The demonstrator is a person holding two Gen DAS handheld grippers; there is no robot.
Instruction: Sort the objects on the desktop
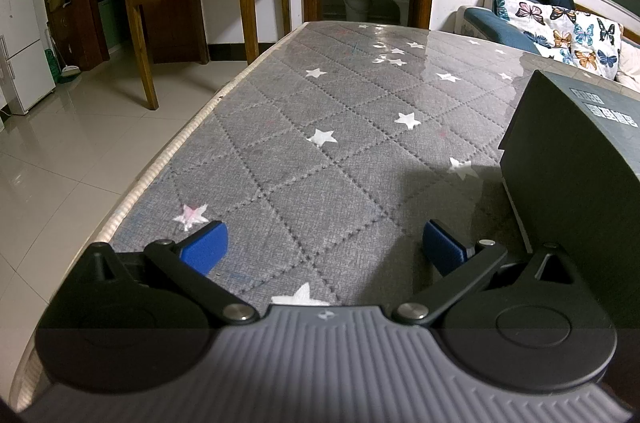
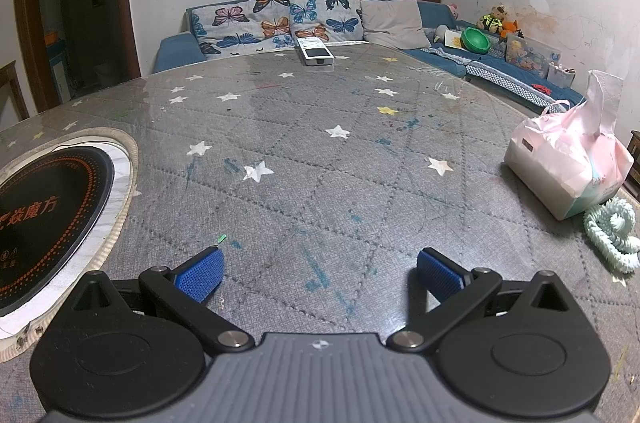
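Left wrist view: left gripper (image 1: 324, 249) spread wide, empty, beside a dark box (image 1: 576, 163); right gripper (image 2: 320, 273) likewise released above the tabletop (image 2: 320, 151).

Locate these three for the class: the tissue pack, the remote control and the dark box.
tissue pack (image 2: 560, 163): right wrist view, on its white side.
remote control (image 2: 316, 53): right wrist view, on its light top face.
dark box (image 1: 568, 159): left wrist view, on its near side face.
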